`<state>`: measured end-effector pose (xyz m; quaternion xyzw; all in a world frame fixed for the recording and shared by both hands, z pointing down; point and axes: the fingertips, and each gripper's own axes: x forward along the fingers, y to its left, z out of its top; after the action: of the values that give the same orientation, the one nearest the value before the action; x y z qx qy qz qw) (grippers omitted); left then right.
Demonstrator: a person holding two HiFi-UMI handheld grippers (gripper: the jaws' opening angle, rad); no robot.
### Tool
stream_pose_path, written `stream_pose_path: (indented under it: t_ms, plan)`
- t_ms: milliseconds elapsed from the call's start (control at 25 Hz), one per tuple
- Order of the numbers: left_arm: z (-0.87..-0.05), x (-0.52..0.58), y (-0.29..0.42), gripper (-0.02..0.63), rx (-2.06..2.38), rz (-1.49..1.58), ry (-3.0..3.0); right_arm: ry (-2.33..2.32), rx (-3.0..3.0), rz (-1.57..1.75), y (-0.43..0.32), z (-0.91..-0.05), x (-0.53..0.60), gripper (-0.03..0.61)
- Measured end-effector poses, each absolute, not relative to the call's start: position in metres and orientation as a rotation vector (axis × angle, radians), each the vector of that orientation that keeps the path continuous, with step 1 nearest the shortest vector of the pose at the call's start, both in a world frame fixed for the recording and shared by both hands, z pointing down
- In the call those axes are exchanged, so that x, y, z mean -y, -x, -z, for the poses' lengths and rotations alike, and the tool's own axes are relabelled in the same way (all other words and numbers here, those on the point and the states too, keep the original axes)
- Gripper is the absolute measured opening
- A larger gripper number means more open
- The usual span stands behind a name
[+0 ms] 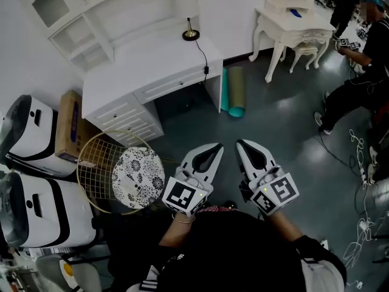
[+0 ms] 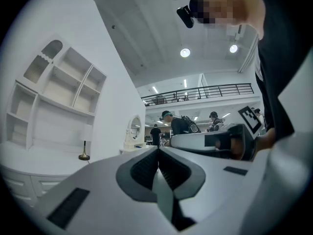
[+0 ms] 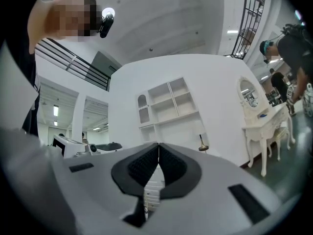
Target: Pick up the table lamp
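The table lamp (image 1: 190,29), with a thin stem, a brass base and a pale shade, stands at the back right of the white desk (image 1: 152,59); its black cord trails over the desk's front edge. It shows small and far in the left gripper view (image 2: 84,152) and in the right gripper view (image 3: 202,143). My left gripper (image 1: 213,152) and right gripper (image 1: 244,146) hover side by side close to my body, over the dark floor and well short of the desk. Both are shut with nothing between the jaws (image 2: 158,150) (image 3: 158,144).
A gold wire basket (image 1: 97,157) with a patterned disc lies left of my grippers. White machines (image 1: 30,132) and a cardboard box (image 1: 68,126) stand at the left. Rolled mats (image 1: 234,93) lean by the desk. A white dressing table (image 1: 292,23), people (image 1: 364,72) and floor cables (image 1: 358,157) are at the right.
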<state>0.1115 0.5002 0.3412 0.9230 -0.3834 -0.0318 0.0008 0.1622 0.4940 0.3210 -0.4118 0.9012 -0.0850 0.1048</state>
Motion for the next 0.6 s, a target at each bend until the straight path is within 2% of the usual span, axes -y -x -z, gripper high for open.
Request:
stream_pose_path:
  t_ms: [600]
  plan:
    - [-0.324,-0.492,-0.144,0.012,1.302,0.126,-2.955,1.168,-2.657,0.249,-0.197,-0.322,-0.484,0.017]
